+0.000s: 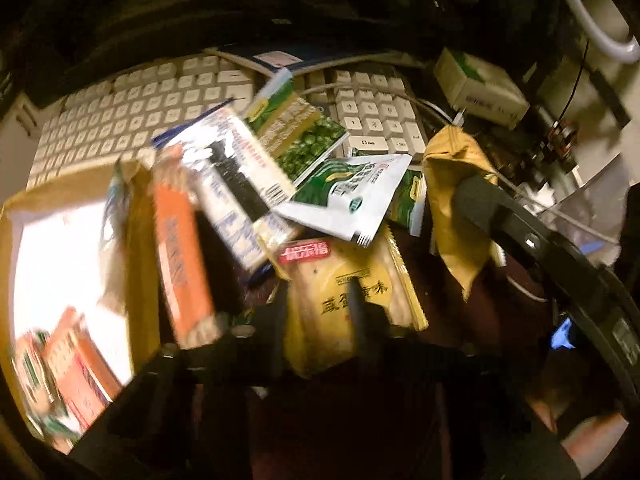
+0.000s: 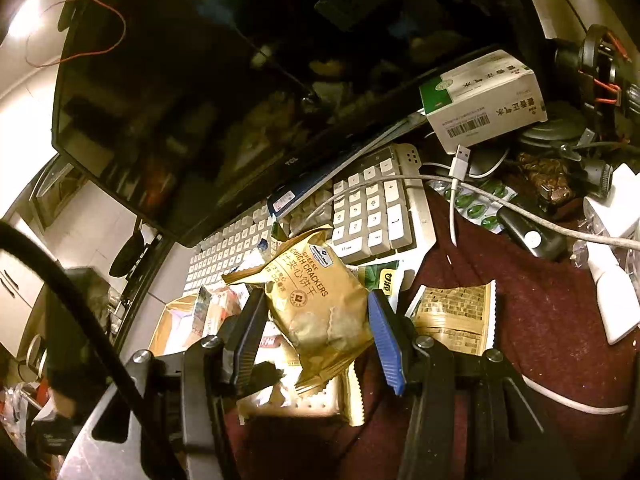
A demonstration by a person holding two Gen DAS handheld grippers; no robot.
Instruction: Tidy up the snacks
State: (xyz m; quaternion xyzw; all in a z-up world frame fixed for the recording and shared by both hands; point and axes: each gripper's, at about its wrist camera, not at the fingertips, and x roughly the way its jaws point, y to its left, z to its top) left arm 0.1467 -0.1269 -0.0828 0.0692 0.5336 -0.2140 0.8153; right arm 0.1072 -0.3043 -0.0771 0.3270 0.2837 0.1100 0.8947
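Observation:
My right gripper (image 2: 316, 320) is shut on a gold cheese sandwich cracker pack (image 2: 316, 308) and holds it above the pile; the same pack (image 1: 456, 200) shows in the left wrist view, clamped by the right gripper's finger. My left gripper (image 1: 316, 300) hangs low over a yellow cracker packet (image 1: 348, 292), its fingers on either side of it; whether they press on it is unclear. Blurred orange (image 1: 184, 264), blue-white (image 1: 236, 184) and green (image 1: 300, 132) snack packs lie in a heap. A cardboard box (image 1: 140, 240) at the left holds several packs.
A white keyboard (image 2: 372, 208) lies behind the pile under a dark monitor (image 2: 180, 100). A white-green medicine box (image 2: 484, 96), cables, a green blister pack (image 2: 476, 204) and white chargers crowd the right. A dark red cloth (image 2: 540, 320) covers the table.

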